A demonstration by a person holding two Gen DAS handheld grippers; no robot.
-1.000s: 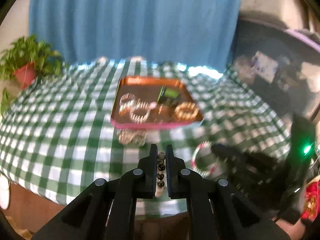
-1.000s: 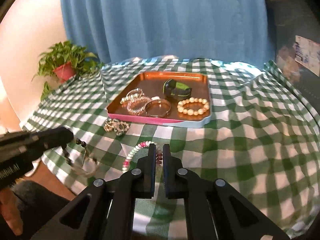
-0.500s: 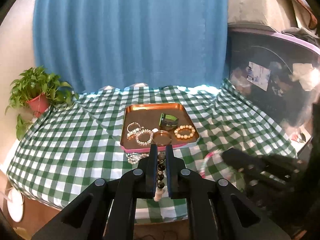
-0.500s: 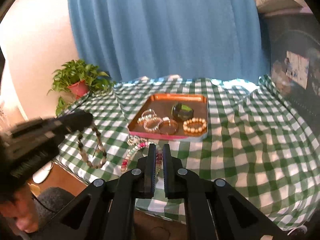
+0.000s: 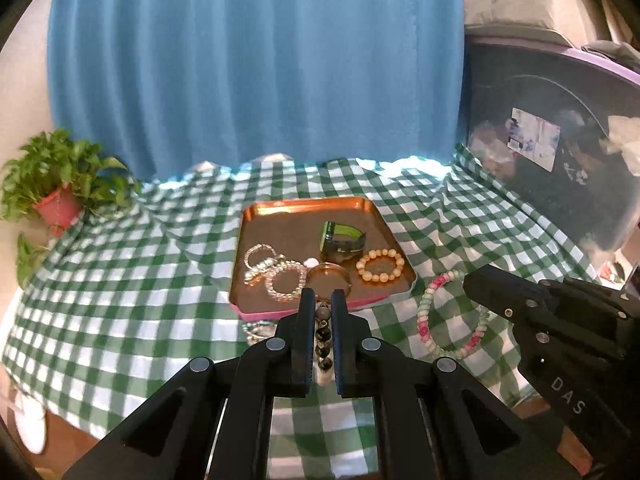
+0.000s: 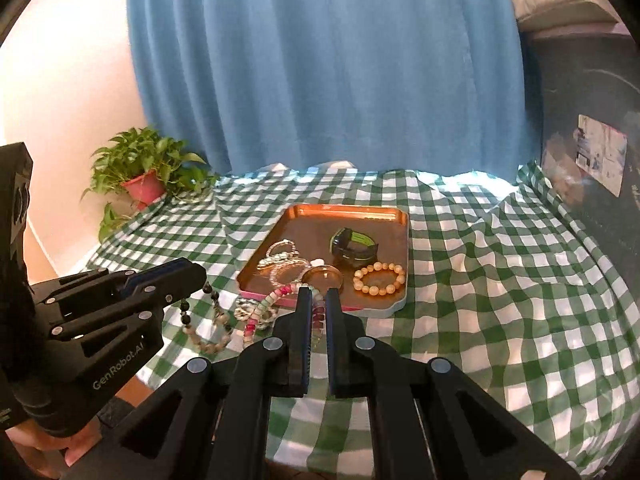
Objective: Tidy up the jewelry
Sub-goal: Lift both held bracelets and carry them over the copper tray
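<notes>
A copper tray (image 5: 280, 207) lies mid-table on the green checked cloth. It holds an orange bead bracelet (image 5: 380, 266), a green-and-black bangle (image 5: 343, 240), a copper bangle (image 5: 329, 276) and clear crystal bracelets (image 5: 280, 282). My left gripper (image 5: 322, 299) is shut on a dark-and-beige bead bracelet (image 5: 323, 334), which hangs below it in the right wrist view (image 6: 206, 338). My right gripper (image 6: 316, 294) is shut on a pink-and-green bead bracelet (image 6: 272, 300), held in the air before the tray's near edge. A silver bracelet (image 6: 250, 309) lies on the cloth by the tray's front.
A potted plant (image 6: 142, 184) stands at the table's far left corner. A blue curtain (image 5: 256, 72) hangs behind. A dark storage bin (image 5: 560, 160) stands along the right side. The table's front edge is right under both grippers, and a hand (image 6: 48, 452) shows at the lower left.
Both grippers have pulled up and back from the cloth. The pink-and-green bracelet has come off the cloth in the right gripper. The left keeps its dark bracelet.
</notes>
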